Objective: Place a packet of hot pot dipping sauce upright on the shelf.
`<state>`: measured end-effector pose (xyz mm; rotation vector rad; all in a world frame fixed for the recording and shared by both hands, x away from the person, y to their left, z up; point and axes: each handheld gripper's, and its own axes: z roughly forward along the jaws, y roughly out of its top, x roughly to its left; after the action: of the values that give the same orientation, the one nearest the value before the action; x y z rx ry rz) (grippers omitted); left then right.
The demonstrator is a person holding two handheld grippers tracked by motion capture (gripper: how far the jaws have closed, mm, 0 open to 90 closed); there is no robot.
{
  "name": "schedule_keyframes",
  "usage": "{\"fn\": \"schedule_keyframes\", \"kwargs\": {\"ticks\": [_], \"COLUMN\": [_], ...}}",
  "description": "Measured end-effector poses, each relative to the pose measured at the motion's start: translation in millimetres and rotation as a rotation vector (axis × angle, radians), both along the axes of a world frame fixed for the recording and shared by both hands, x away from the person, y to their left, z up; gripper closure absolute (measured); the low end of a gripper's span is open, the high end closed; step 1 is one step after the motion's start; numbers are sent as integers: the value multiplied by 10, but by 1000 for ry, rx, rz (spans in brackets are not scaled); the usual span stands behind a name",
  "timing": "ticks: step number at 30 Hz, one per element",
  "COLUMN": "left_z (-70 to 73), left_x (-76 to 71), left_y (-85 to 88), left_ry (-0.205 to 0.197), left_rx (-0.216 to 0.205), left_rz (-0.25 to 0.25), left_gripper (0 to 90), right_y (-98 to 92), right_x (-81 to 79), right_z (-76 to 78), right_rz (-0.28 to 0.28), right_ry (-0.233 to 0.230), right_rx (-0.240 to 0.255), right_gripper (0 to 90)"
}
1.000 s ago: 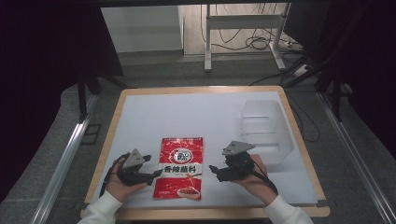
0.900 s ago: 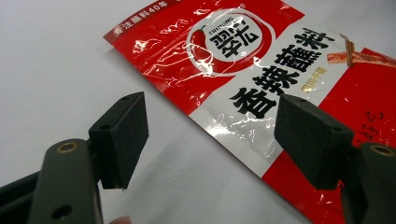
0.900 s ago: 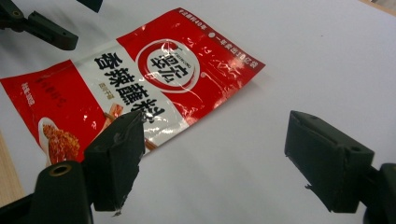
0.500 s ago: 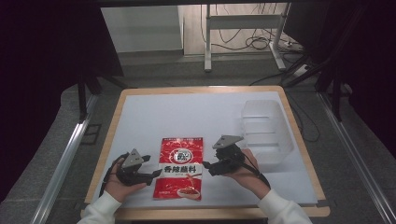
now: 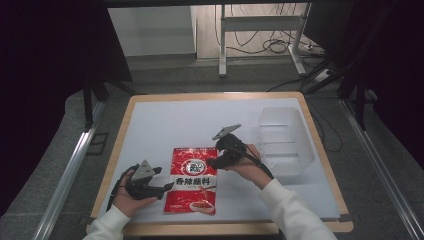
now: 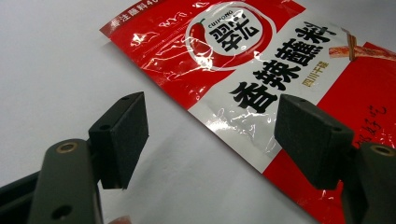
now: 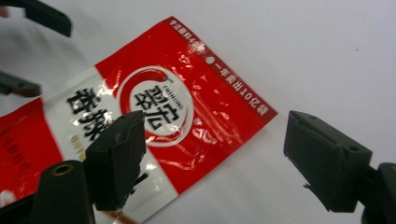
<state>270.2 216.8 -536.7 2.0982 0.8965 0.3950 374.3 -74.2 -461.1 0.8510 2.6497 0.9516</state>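
I keep both jaw pairs spread — left gripper (image 5: 167, 187) and right gripper (image 5: 212, 162) flank the red sachet (image 5: 192, 186), flat at lower centre, ready to pinch opposite edges

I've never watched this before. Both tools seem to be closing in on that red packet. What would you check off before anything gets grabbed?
1. Red seasoning packet lies flat on the white table: ok.
2. Left hand-held gripper open, with the packet's edge between its pads: ok.
3. Right hand-held gripper open, with the packet's upper corner between its pads: ok.
4. Pads touching the packet yet: cannot tell.
5. Nothing lying on top of the packet: ok.
6. Clear plastic bin stands apart from the packet, out of the way: ok.
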Motion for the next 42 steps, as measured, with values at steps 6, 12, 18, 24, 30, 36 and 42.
{"fn": "schedule_keyframes", "kwargs": {"ticks": [6,12,18,24,30,36,42], "left_z": [-8,-10,-7,-7,-11,-11,-11], "left_x": [2,6,3,-6,-5,-3,-4], "left_y": [-3,5,8,2,-3,-2,-2], "left_ry": [2,1,-3,-6,-6,-4,-4], "left_rx": [-1,8,13,8,10,15,14], "left_rz": [-2,-5,-7,-5,-8,-12,-14], "left_gripper": [256,256,256,256,256,256,255], "right_y": [116,183,220,214,191,160,116], "right_x": [253,500,632,692,726,758,748], "right_z": [-75,-188,-249,-318,-373,-434,-473], "right_rz": [-16,-56,-64,-71,-88,-88,-105], "right_ry": [64,139,181,221,246,301,340], "right_rx": [-41,-49,-50,-55,-58,-28,6], "right_gripper": [220,234,251,261,284,341,391]}}
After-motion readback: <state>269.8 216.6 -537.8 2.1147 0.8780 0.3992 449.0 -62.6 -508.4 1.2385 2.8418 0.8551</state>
